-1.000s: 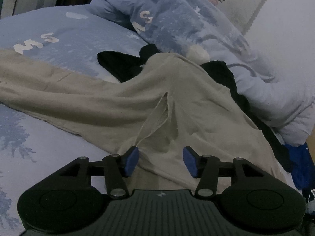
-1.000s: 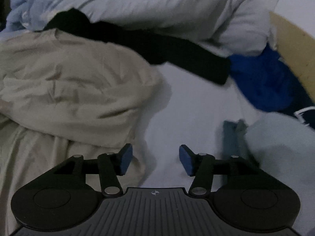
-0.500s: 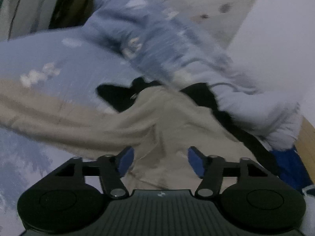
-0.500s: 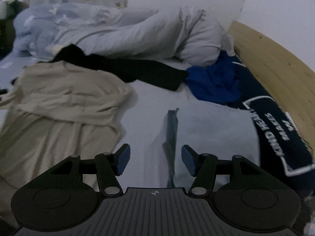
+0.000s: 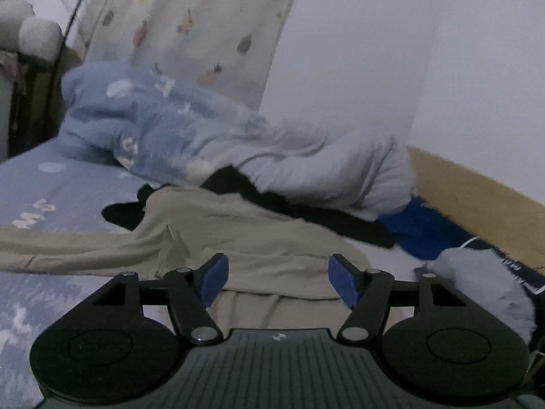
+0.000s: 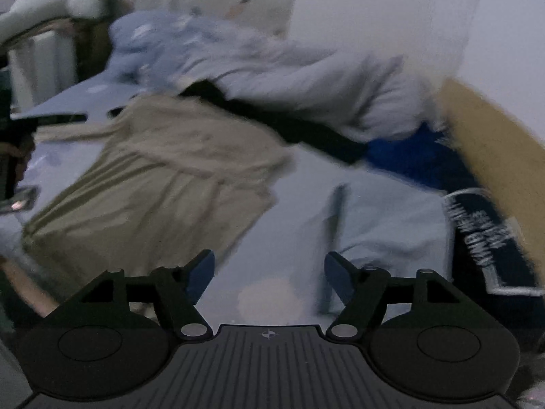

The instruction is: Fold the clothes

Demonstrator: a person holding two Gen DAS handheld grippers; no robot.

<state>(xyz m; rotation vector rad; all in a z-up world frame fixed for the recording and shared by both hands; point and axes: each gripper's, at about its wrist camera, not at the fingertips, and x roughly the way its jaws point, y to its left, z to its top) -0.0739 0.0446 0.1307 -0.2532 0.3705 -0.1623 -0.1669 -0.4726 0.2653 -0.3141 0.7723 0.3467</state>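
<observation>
A beige garment (image 5: 259,238) lies crumpled on the bed, spreading left as a long strip; it also shows in the right wrist view (image 6: 163,177). My left gripper (image 5: 277,281) is open and empty, held above the garment's near edge. My right gripper (image 6: 269,274) is open and empty over bare sheet, with the beige garment to its left and a folded pale blue garment (image 6: 391,218) to its right. A black garment (image 5: 306,208) lies behind the beige one. The right wrist view is blurred.
A bunched blue and grey duvet (image 5: 238,150) lies along the back. A bright blue cloth (image 5: 419,228) and a navy printed cloth (image 6: 487,238) sit at the right by the wooden bed frame (image 5: 477,197). A curtain (image 5: 190,27) and white wall stand behind.
Both grippers have pulled back and tilted up from the clothes, so more of the bed, wall and curtain shows. Both stay open and empty.
</observation>
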